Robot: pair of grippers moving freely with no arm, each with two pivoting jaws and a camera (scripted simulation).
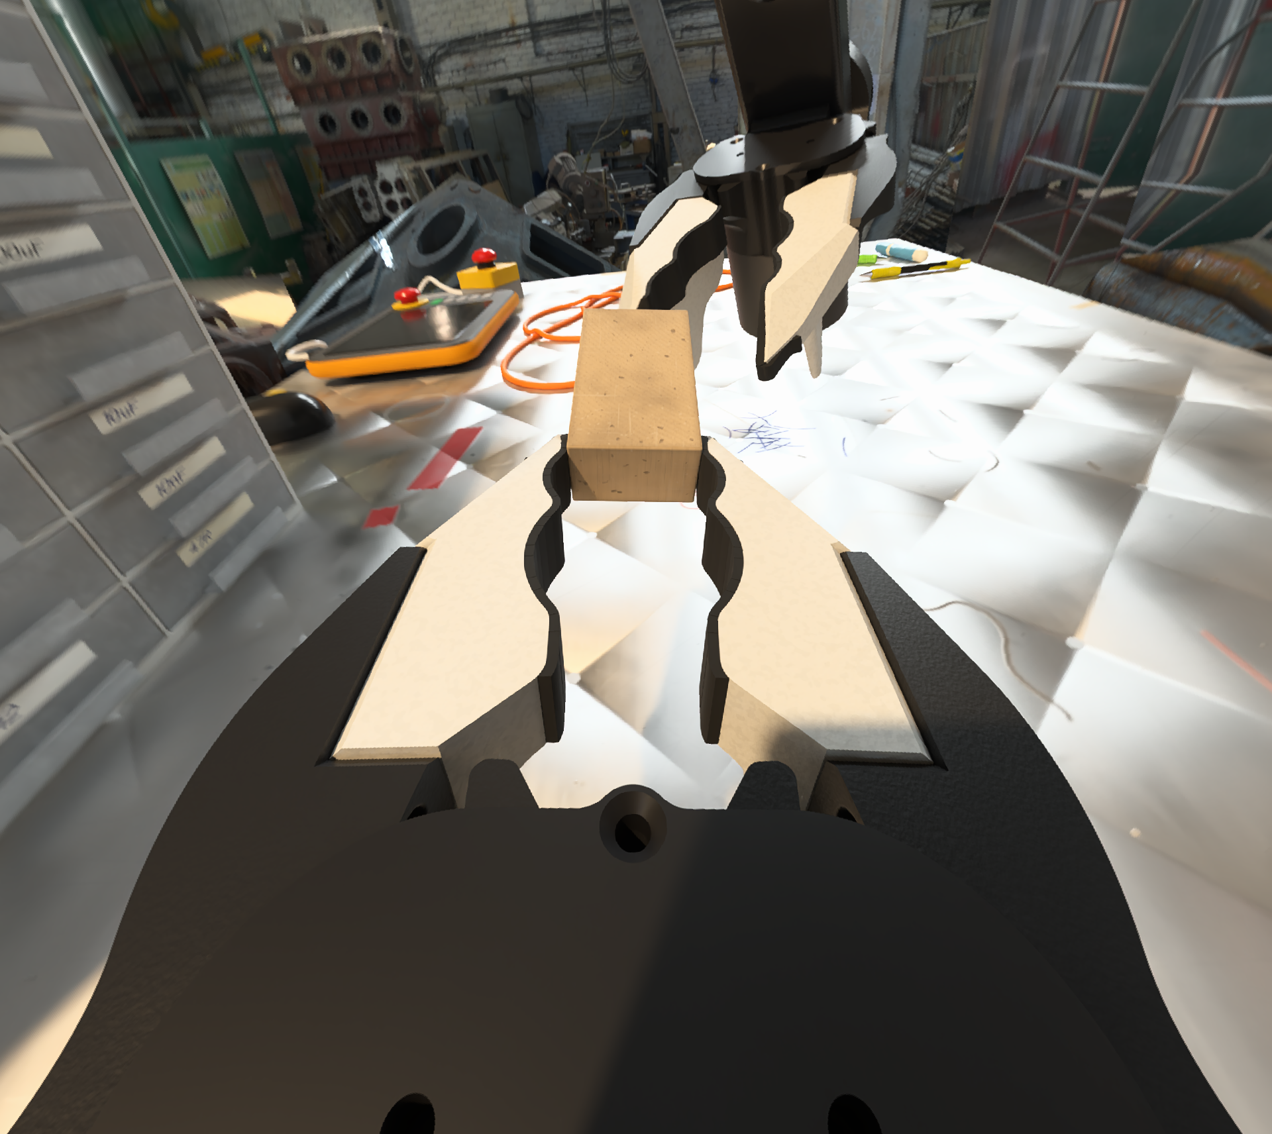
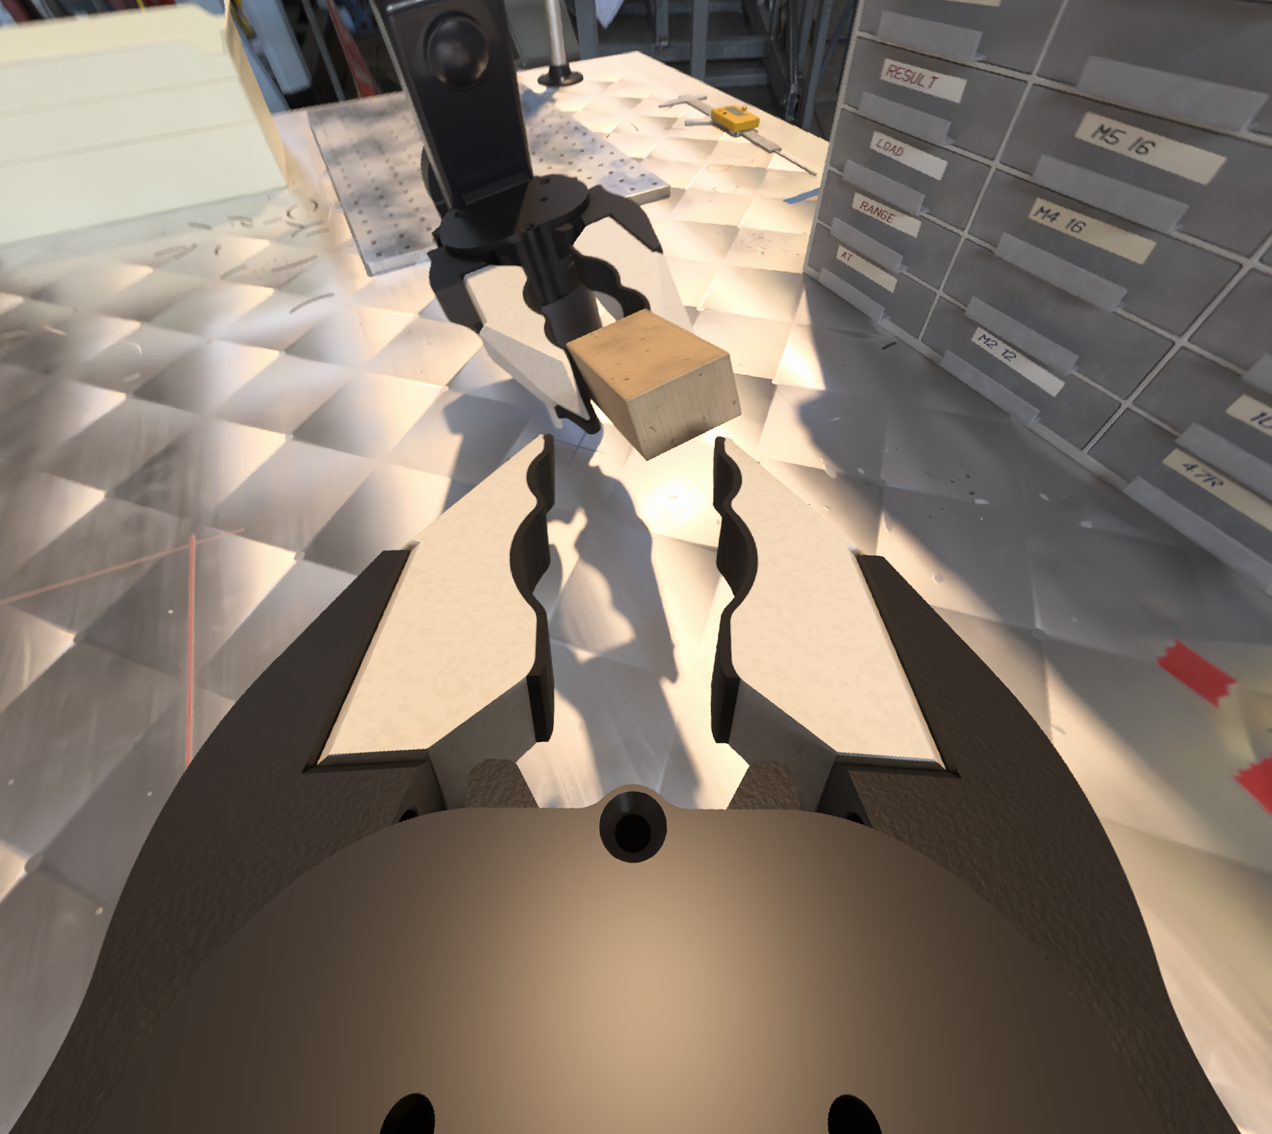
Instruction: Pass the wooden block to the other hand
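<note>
**Handover risk: block held by its near end only**

Nearest you, your left gripper (image 1: 634,468) was clamped on the near end of the wooden block (image 1: 633,406), which was lifted clear of the table (image 1: 1032,481) with its long body jutting toward 12 o'clock. That short purchase was the weak point: a nudge at the free end could have levered it loose. Farther out, at 1 o'clock, your right gripper (image 1: 729,337) hung with its jaws spread and empty, just beside the free end but, as I judged it, offset. Closing there risked a corner pinch, and releasing early risked a drop.
</note>
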